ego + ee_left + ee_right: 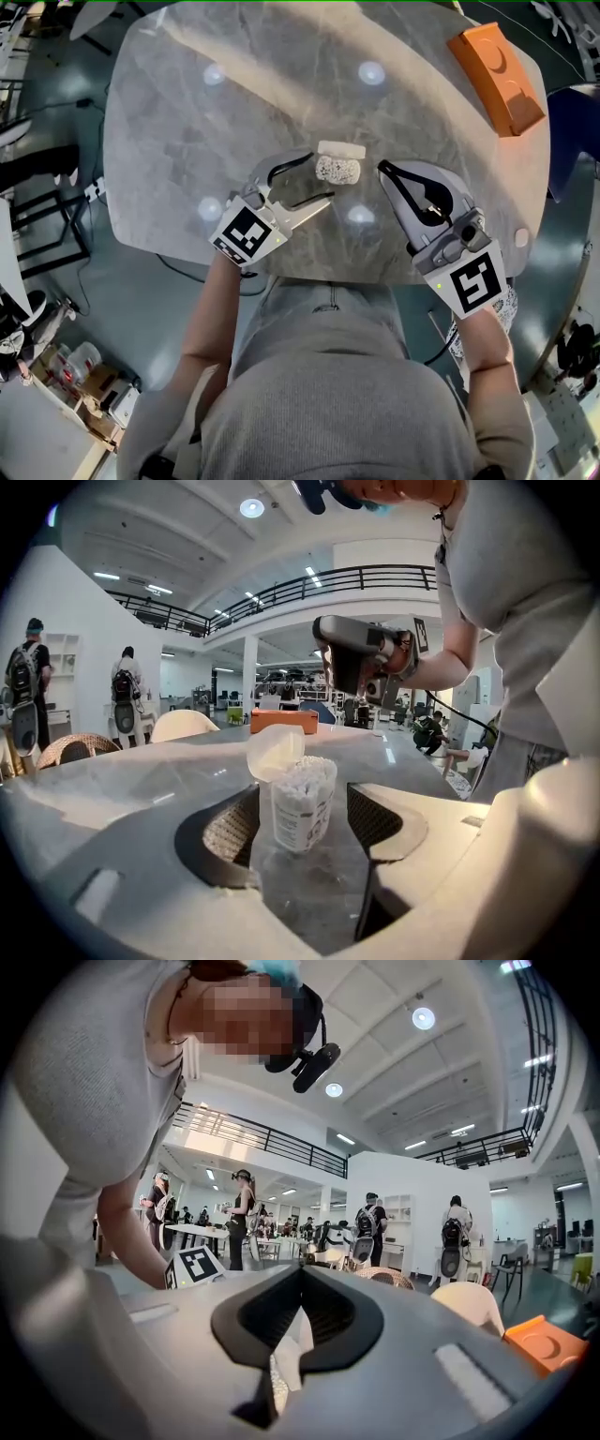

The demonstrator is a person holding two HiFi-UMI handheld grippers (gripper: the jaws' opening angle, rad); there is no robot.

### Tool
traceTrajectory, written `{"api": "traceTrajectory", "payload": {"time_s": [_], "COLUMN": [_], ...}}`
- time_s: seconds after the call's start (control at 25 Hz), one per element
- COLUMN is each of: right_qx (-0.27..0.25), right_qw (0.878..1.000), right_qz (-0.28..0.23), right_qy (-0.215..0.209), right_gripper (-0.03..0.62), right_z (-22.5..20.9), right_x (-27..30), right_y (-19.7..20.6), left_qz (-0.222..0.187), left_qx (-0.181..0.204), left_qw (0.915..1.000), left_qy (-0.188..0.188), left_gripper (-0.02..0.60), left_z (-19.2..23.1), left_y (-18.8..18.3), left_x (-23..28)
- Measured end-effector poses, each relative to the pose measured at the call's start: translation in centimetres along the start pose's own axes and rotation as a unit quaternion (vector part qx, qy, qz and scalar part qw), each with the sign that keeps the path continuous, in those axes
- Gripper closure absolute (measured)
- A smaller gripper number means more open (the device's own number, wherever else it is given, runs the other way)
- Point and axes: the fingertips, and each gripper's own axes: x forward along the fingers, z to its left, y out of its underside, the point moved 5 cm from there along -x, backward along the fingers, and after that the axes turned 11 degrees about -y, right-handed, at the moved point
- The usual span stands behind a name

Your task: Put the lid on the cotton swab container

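Note:
A clear cotton swab container [338, 170] full of white swabs stands on the grey marble table [234, 103] in front of me. Its white lid [340, 149] is flipped open on the far side. In the left gripper view the container [302, 803] stands upright with the lid [275, 752] tilted up at its rim. My left gripper [317, 178] is open, and the container sits at the mouth of its jaws [302, 829], touching neither pad. My right gripper [382, 169] is shut and empty, its tip just right of the container; it also shows raised beyond the container [352, 658].
An orange box [497, 75] lies at the table's far right corner. A small white disc [521, 238] sits near the right edge. The table's near edge runs close under both grippers. Chairs and several people stand beyond the table [127, 691].

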Motion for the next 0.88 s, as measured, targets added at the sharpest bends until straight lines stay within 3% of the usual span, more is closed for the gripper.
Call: {"api": "traceTrajectory", "payload": {"time_s": [0.88], "right_qx": [0.038], "right_qw": [0.999], "right_qz": [0.005], "right_qy": [0.021], "right_gripper": [0.594], "right_z": [-0.3], "right_x": [0.2], "right_y": [1.4], "left_qz": [0.017], "left_qx": [0.006], "left_qw": [0.9983], "left_qy": [0.056], "left_gripper": [0.288], "left_z": [-0.4], "left_y": [1.0], "left_x": [3.6]}}
